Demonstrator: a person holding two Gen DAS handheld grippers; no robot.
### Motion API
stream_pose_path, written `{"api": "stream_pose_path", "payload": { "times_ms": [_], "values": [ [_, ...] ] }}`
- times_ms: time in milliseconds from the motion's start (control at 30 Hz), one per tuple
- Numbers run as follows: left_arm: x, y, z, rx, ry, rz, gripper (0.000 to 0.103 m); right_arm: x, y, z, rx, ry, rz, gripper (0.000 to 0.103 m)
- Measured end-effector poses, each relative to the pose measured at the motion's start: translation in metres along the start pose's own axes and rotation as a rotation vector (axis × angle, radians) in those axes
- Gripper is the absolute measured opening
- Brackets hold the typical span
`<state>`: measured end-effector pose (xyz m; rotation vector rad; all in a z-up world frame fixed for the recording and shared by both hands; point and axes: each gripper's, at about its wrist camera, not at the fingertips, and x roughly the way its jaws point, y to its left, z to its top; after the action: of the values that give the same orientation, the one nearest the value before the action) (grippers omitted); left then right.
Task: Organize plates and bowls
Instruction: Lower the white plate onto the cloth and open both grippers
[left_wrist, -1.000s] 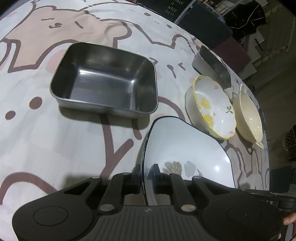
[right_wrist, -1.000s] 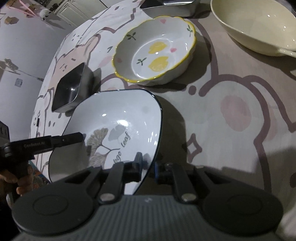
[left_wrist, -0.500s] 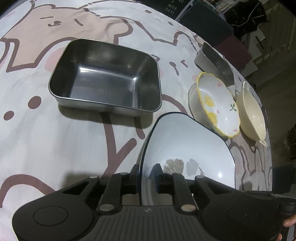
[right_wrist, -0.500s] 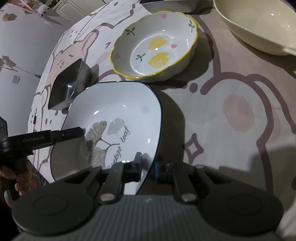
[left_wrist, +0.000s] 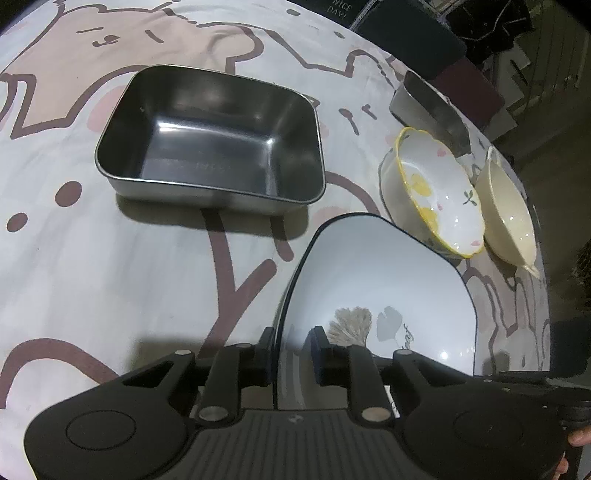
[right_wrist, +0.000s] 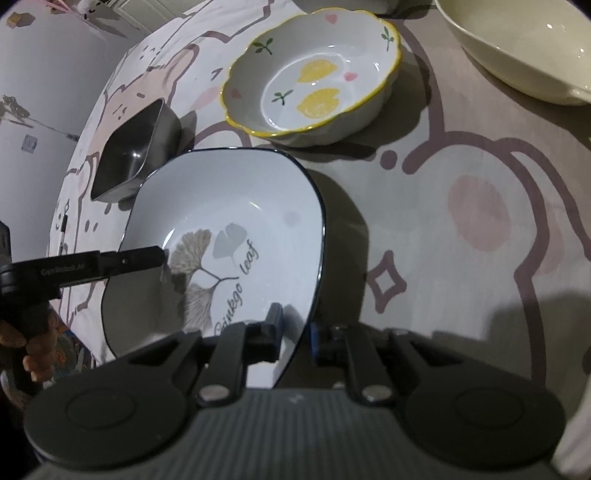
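From the left wrist, the left tongs (left_wrist: 291, 345) are loosening their pinch; a second ago the pads were pressed on the near rim of the white rounded-square ceramic plate with a dark edge and ginkgo-leaf print (left_wrist: 376, 280), and now they are spreading, the rim sitting between them with a gap showing on the inner side; the plate is lying low over the cartoon-printed desk (left_wrist: 110, 266), between the rectangular steel tray (left_wrist: 214, 136) and the scalloped yellow-rimmed bowl with lemon print (left_wrist: 439, 199), the cream bowl (left_wrist: 509, 218) beyond it; from the right wrist, the right tongs (right_wrist: 295, 332) are pinching the plate's opposite rim as before, barely changed, while the left tongs are reaching in from the side; judging by this, the plate is being set down and a release is beginning, the right grip going next.
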<state>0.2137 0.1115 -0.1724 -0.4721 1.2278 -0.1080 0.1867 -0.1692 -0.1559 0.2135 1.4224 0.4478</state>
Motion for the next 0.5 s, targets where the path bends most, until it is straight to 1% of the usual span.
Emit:
{"api": "stream_pose_path", "payload": {
  "times_ms": [200, 500],
  "values": [
    [0.001, -0.003, -0.001, 0.041, 0.001, 0.033, 0.021, 0.007, 0.006, 0.002, -0.016, 0.012, -0.008, 0.017],
    [0.000, -0.003, -0.002, 0.061, 0.002, 0.035, 0.021, 0.011, 0.007, 0.004, -0.020, 0.008, -0.015, 0.017]
  ]
}}
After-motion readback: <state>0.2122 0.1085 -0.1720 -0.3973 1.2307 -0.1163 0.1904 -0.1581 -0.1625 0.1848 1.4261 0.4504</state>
